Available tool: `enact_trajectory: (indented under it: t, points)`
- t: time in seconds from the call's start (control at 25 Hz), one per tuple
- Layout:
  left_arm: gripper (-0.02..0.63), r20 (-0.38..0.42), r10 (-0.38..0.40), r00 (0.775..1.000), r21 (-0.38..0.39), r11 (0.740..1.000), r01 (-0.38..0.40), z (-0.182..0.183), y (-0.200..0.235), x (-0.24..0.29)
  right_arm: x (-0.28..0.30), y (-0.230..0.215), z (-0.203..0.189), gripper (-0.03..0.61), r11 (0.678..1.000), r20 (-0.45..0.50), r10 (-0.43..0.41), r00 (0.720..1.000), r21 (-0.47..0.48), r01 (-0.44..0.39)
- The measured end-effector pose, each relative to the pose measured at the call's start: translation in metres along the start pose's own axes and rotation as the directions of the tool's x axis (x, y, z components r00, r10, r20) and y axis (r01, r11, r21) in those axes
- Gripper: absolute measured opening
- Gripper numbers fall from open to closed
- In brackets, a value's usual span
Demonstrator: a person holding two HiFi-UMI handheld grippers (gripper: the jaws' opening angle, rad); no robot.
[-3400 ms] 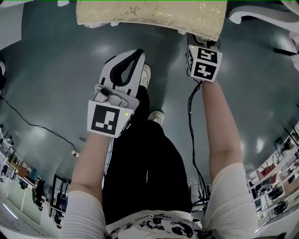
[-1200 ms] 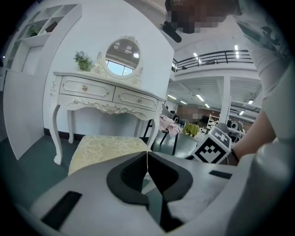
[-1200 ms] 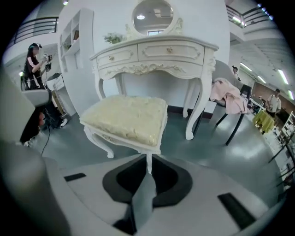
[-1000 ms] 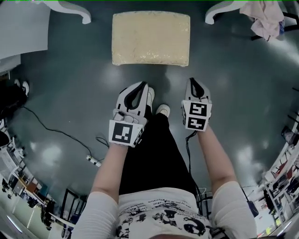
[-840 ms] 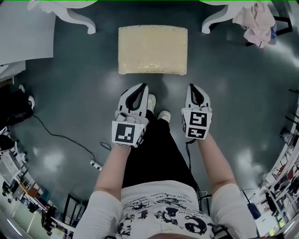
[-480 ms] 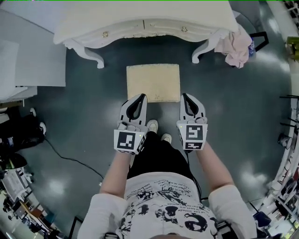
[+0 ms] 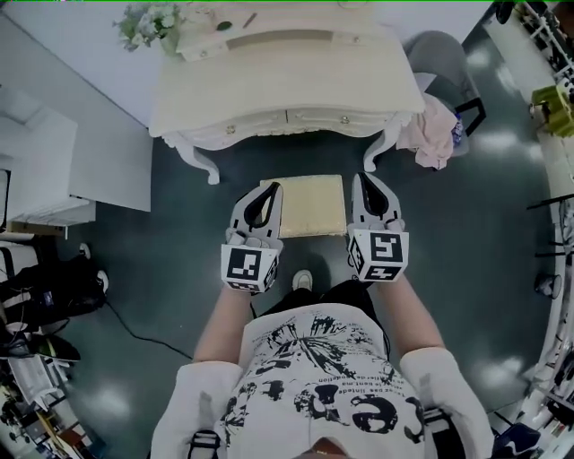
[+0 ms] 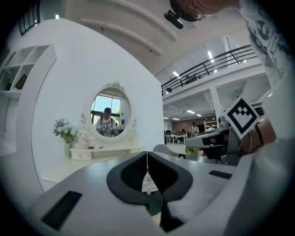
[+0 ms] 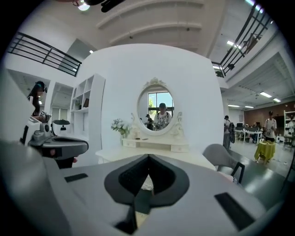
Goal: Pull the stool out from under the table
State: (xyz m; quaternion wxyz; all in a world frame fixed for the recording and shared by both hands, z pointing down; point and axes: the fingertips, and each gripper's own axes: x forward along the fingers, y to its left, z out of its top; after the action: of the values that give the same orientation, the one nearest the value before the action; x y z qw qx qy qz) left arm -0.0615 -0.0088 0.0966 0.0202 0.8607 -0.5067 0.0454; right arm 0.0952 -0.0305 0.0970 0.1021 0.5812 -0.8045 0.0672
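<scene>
In front of the white table [image 7: 287, 90], just off its front edge and out from beneath its top, the cream-cushioned stool [image 7: 305, 204] stands on the dark floor [image 7: 179, 296], in line with the gap between the table's two curved front legs; on the near side of the table the left gripper [image 7: 272, 186] and the right gripper [image 7: 363, 177] are held up side by side, both pointing toward the table, one over each side edge of the stool as seen from the head view; the left gripper's jaws are closed tip to tip with nothing between them, and the right gripper's jaws are likewise pressed together and empty; at the back of the table an oval mirror [image 9: 158, 110] rises against the white wall, with a bunch of pale flowers [image 7: 151, 20] at the table's left end; at the table's right end a pink cloth [image 7: 429, 134] hangs from a grey chair [image 7: 439, 54]; a light shoe [image 7: 302, 281] shows on the floor, on the side of the stool away from the table.
</scene>
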Motion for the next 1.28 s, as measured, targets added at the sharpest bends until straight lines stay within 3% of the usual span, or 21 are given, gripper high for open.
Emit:
enact_trajectory:
  t: [0.12, 0.28, 0.44, 0.6, 1.08, 1.28]
  points:
    - [0.021, 0.024, 0.011, 1.000, 0.007, 1.000, -0.011, 0.031, 0.010, -0.004, -0.008, 0.003, 0.031, 0.017, 1.000, 0.057, 0.010, 0.998, -0.016, -0.009]
    - [0.021, 0.074, -0.015, 0.997, -0.054, 0.998, 0.019, 0.071, 0.012, -0.006, -0.018, 0.006, 0.063, 0.017, 0.999, 0.115, 0.032, 0.993, -0.032, -0.028]
    - [0.021, 0.119, -0.014, 0.993, 0.007, 1.000, 0.013, 0.103, 0.011, -0.009, -0.026, 0.009, 0.082, 0.016, 0.998, 0.152, 0.057, 0.987, -0.010, -0.056]
    - [0.021, 0.129, -0.009, 0.992, 0.010, 1.000, 0.008, 0.118, 0.009, -0.015, -0.032, 0.013, 0.086, 0.015, 0.996, 0.146, 0.081, 0.986, 0.019, -0.085]
    - [0.021, 0.108, -0.027, 0.994, 0.056, 0.998, 0.021, 0.118, -0.005, -0.020, -0.041, 0.020, 0.089, 0.017, 0.997, 0.160, 0.075, 0.984, -0.002, -0.075]
    - [0.021, 0.090, -0.030, 0.996, 0.031, 0.999, 0.027, 0.110, -0.001, -0.024, -0.040, 0.031, 0.084, 0.015, 0.992, 0.145, 0.124, 0.982, -0.001, -0.125]
